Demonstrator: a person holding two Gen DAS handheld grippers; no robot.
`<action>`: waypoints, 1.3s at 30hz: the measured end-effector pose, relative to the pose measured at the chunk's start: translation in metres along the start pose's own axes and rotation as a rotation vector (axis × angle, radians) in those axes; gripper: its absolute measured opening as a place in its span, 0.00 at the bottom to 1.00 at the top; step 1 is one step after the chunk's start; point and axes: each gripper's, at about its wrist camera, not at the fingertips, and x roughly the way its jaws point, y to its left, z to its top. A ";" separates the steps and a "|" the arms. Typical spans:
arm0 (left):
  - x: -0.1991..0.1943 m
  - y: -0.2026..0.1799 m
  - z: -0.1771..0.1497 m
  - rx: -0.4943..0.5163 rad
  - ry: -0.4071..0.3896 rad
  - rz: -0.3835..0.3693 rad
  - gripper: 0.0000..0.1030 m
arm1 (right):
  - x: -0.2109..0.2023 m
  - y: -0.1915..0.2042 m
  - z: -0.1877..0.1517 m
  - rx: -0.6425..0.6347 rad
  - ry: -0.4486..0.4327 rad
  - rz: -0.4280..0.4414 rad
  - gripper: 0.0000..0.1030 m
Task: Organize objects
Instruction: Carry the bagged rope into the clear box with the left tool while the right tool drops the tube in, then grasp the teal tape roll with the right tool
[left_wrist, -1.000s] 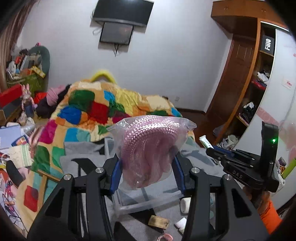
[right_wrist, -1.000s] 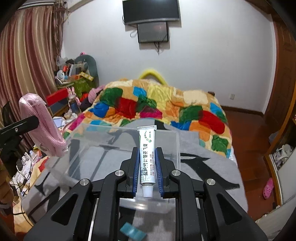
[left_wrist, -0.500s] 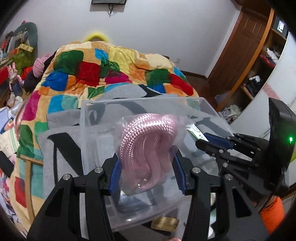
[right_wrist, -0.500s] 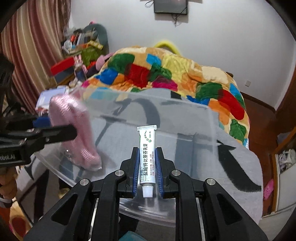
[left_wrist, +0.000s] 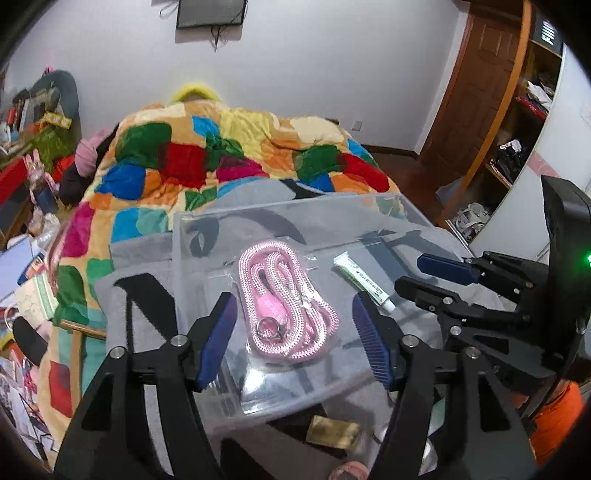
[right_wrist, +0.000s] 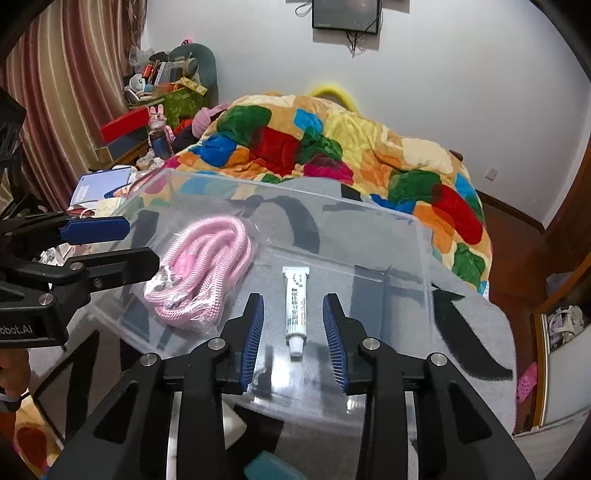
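The clear bin (right_wrist: 421, 254) is open on top; pink rope (right_wrist: 207, 273) and tube (right_wrist: 297, 306) cover its floor's left and middle

Pink braided rope (left_wrist: 286, 304), white tube (right_wrist: 296, 308), multicoloured patchwork quilt (left_wrist: 236, 155)

On my left claw's body (right_wrist: 22, 328), at the near left, I can read "obot.AI". The white tube (right_wrist: 296, 306) in the clear bin (right_wrist: 424, 258) carries printed characters, too small for me to read.

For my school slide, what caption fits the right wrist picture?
Open right tongs hover over a small white tube lying beside a bagged pink braided rope in a clear plastic box.
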 end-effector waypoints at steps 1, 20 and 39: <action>-0.008 -0.003 -0.002 0.013 -0.022 0.013 0.70 | -0.006 0.000 -0.002 0.001 -0.010 0.000 0.31; -0.048 -0.013 -0.074 0.029 -0.044 0.028 0.98 | -0.077 -0.010 -0.056 0.079 -0.121 -0.007 0.66; -0.016 -0.028 -0.129 0.055 0.071 -0.054 0.72 | -0.022 -0.004 -0.103 0.113 0.035 0.064 0.36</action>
